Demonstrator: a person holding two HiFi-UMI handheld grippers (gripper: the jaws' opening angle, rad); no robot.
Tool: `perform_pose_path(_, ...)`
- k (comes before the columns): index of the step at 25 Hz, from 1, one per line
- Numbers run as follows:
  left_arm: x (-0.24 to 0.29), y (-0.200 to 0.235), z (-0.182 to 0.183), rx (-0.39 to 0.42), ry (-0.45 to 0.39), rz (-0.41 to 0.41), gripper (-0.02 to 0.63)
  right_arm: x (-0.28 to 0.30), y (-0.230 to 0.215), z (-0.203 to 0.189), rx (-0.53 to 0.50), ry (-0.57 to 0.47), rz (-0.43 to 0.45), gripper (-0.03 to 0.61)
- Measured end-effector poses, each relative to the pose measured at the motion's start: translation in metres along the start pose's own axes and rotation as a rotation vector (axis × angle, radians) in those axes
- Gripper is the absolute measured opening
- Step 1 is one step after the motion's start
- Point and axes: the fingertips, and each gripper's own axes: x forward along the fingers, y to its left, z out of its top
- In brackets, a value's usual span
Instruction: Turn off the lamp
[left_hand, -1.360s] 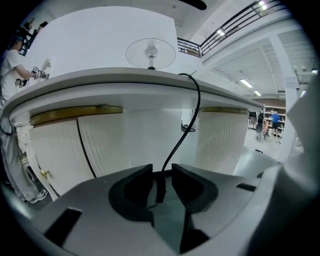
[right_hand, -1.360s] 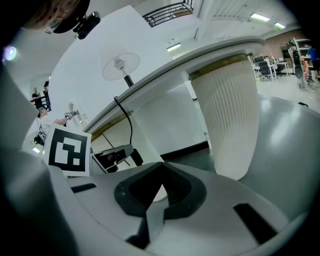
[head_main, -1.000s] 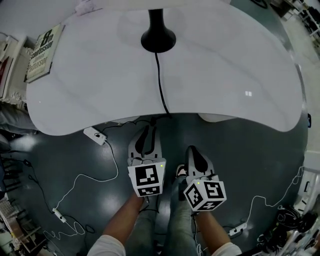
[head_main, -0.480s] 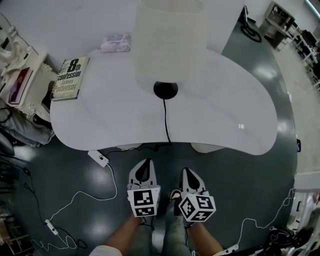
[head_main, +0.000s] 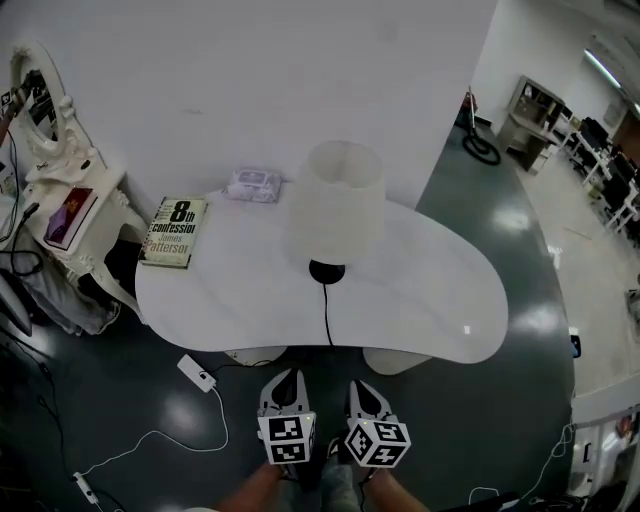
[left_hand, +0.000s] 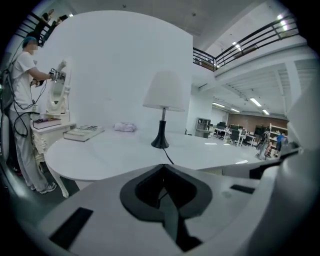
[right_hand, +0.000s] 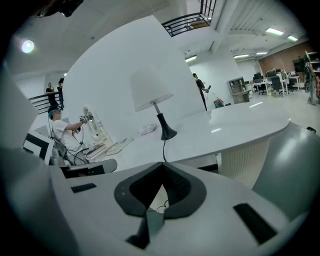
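A lamp with a white shade (head_main: 335, 200) and a black base (head_main: 326, 271) stands in the middle of the white table (head_main: 430, 300). Its black cord (head_main: 325, 315) runs off the table's front edge. Whether the lamp is lit I cannot tell. Both grippers hang over the dark floor in front of the table, well short of the lamp. My left gripper (head_main: 286, 384) has just been closing and is shut with nothing between its jaws. My right gripper (head_main: 364, 392) beside it is also shut and empty. Both gripper views look along closed tips (left_hand: 163, 165) (right_hand: 162, 163) toward the lamp (left_hand: 164, 91) (right_hand: 150, 90).
A book (head_main: 176, 232) and a white packet (head_main: 254, 185) lie at the table's back left. A white mirror stand (head_main: 40, 110) stands left of the table, with a person (left_hand: 20, 95) beside it. A power adapter (head_main: 198, 373) and thin cables lie on the floor.
Both grippers have risen together. The head view has tilted up and now takes in the whole table and lampshade. The left jaws have closed.
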Motion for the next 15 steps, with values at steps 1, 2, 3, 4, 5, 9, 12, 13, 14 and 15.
perform_pose_path(1, -0.005, -0.002, 0.006, 0.002, -0.002, -0.002, 0.009, -0.004, 0.004, 0.005, -0.004, -0.001, 0.003, 0.0)
perform_pose_path(2, -0.01, -0.003, 0.011, 0.005, -0.006, -0.004, 0.009, -0.008, 0.008, 0.009, -0.007, -0.002, 0.006, 0.0)
perform_pose_path(3, -0.014, -0.005, 0.017, 0.007, -0.009, -0.007, 0.009, -0.012, 0.012, 0.014, -0.01, -0.004, 0.008, 0.0)
perform_pose_path(4, -0.018, -0.007, 0.021, 0.009, -0.012, -0.011, 0.009, -0.016, 0.015, 0.019, -0.013, -0.006, 0.01, 0.0)
perform_pose_path(5, -0.022, -0.009, 0.025, 0.01, -0.012, -0.015, 0.009, -0.02, 0.018, 0.023, -0.016, -0.009, 0.013, 0.0)
perform_pose_path(9, -0.034, -0.016, 0.038, 0.023, -0.014, -0.03, 0.009, -0.033, 0.028, 0.038, -0.041, -0.021, 0.022, 0.0)
perform_pose_path(12, -0.041, -0.02, 0.045, 0.03, -0.023, -0.038, 0.009, -0.04, 0.034, 0.05, -0.064, -0.033, 0.03, 0.0)
perform_pose_path(13, -0.042, -0.022, 0.046, 0.029, -0.027, -0.042, 0.009, -0.042, 0.035, 0.053, -0.069, -0.036, 0.031, 0.0)
perform_pose_path(14, -0.045, -0.023, 0.049, 0.029, -0.03, -0.043, 0.009, -0.044, 0.036, 0.056, -0.075, -0.039, 0.032, 0.0)
perform_pose_path(15, -0.046, -0.025, 0.051, 0.029, -0.032, -0.044, 0.009, -0.045, 0.036, 0.059, -0.08, -0.042, 0.033, 0.0)
